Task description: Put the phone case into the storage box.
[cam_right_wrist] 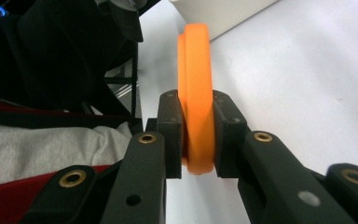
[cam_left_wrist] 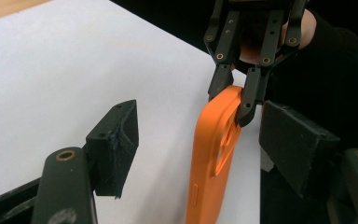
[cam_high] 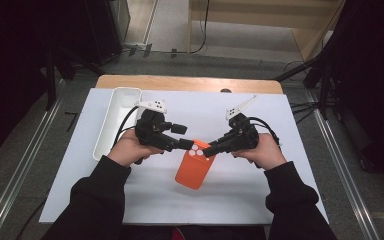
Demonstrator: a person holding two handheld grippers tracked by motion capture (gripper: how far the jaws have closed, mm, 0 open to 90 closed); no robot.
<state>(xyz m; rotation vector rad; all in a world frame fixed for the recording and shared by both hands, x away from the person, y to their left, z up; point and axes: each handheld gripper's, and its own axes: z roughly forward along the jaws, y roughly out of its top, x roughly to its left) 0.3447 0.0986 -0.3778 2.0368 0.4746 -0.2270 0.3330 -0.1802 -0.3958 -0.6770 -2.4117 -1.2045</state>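
- Mid-table, on the white table cover (cam_high: 260,130): orange soft-plastic phone case (cam_high: 194,170) with a camera cutout, held up off the surface, tilted, cutout end toward the grippers.
- Right gripper (cam_high: 211,149): black jaws clenched on the case's upper edge. In the right gripper view the orange case (cam_right_wrist: 196,93) stands edge-on between both pads (cam_right_wrist: 170,133), pads pressing on each side.
- Left gripper view confirms it: right gripper (cam_left_wrist: 235,100) comes in from the top and pinches the top corner of the case (cam_left_wrist: 216,140), which hangs down and toward the camera.
- Left gripper (cam_high: 180,136): jaws released, spread apart. In the left gripper view the case runs up between the two black pads (cam_left_wrist: 116,140); left pad well apart from it, right pad just beside it, contact there cannot be told. No grip from this side.
- High view: left gripper's tip sits just beside the cutout end of the case, opposite the right gripper's tip; both point inward at the case.
- Both hands (cam_high: 130,149) wrapped around the gripper handles, black sleeves entering from the bottom edge.
- White rectangular plastic tray (cam_high: 111,125) at the left part of the cover, long side running away from the person, apart from the case and just behind the left hand.
- Wooden table edge (cam_high: 190,83) visible past the far side of the cover.
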